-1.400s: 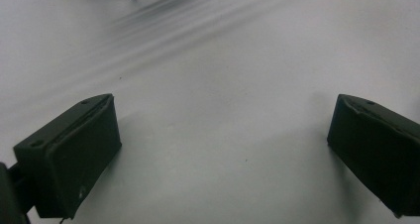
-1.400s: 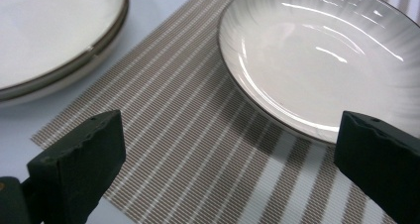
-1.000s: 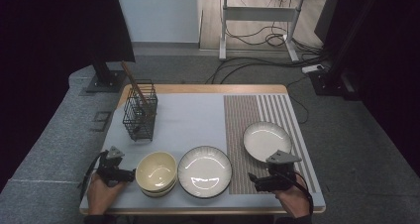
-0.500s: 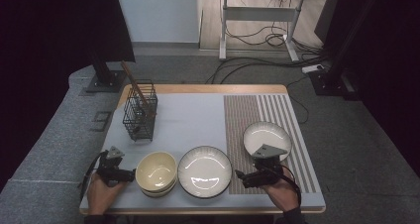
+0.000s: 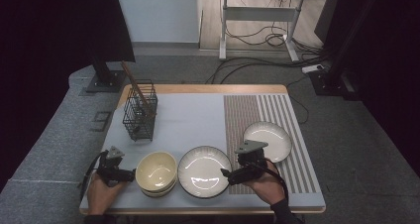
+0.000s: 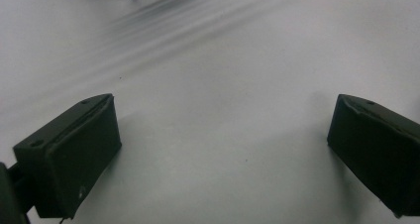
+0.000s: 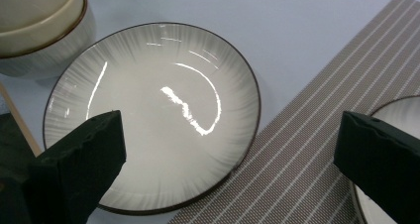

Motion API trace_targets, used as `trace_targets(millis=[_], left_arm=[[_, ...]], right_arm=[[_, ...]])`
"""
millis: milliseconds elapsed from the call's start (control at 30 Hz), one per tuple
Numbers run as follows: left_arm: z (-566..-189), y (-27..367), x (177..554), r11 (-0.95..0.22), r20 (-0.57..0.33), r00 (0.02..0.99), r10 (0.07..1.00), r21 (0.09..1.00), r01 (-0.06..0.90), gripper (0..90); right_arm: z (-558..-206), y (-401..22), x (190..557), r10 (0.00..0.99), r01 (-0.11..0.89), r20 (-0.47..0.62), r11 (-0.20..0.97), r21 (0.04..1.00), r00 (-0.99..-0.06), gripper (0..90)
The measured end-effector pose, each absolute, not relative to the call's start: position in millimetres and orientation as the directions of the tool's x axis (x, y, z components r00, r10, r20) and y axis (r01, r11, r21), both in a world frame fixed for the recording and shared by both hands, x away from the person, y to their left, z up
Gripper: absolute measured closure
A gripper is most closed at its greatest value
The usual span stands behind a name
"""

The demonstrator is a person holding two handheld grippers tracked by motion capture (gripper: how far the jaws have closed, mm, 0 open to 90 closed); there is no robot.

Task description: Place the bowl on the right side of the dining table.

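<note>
Plates (image 5: pixel 204 170): no writing, brand or number can be read.
Bowls (image 5: pixel 156 171): no lettering can be read.
Wire basket (image 5: pixel 139 111): no label can be read.
Tabletop (image 5: pixel 188 120): no signs or text can be read.

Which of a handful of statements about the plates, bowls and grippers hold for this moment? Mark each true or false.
1. The right gripper is open beside the large plate. True.
2. The left gripper grips a bowl. False: it is open over bare mat, beside the stacked bowls.
3. The small plate lies on the striped mat. True.
4. The wire basket is empty. False: a wooden stick stands in it.
5. The large plate sits on top of the bowls. False: it lies on the mat beside them.
</note>
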State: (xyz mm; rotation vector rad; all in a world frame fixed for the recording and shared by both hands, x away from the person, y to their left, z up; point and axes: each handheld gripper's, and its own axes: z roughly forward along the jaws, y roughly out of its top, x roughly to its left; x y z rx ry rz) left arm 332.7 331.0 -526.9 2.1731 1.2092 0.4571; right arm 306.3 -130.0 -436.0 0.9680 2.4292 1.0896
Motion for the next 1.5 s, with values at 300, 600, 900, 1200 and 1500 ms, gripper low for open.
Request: trace_targets(millis=[300, 600, 900, 1200, 1500], left_arm=[[-527.0, 331.0, 332.7, -0.402, 0.008, 0.525, 0.851, 0.652, 0.643, 0.0], [-527.0, 331.0, 332.7, -0.402, 0.007, 0.525, 0.851, 0.652, 0.643, 0.0], [-527.1, 330.9, 332.7, -0.402, 0.009, 0.524, 0.852, 0.653, 0.642, 0.0], [-527.1, 330.9, 332.8, -0.401, 0.008, 0.524, 0.852, 0.653, 0.642, 0.0], [-527.1, 331.0, 332.8, -0.401, 0.007, 0.524, 0.851, 0.653, 0.643, 0.0]], right_arm=[[-428.0, -111.2, 313.3, 0.657, 0.439, -0.001, 0.505, 0.743, -0.754, 0.0], [-421.7, -91.0, 319.9, 0.625, 0.417, -0.005, 0.527, 0.740, -0.781, 0.0], [-416.6, -74.8, 325.1, 0.613, 0.402, -0.027, 0.550, 0.732, -0.789, 4.1], [-403.7, -58.9, 330.5, 0.593, 0.396, -0.005, 0.544, 0.740, -0.805, 6.4], [-394.8, -41.6, 335.2, 0.571, 0.386, 0.007, 0.545, 0.744, -0.821, 12.0]])
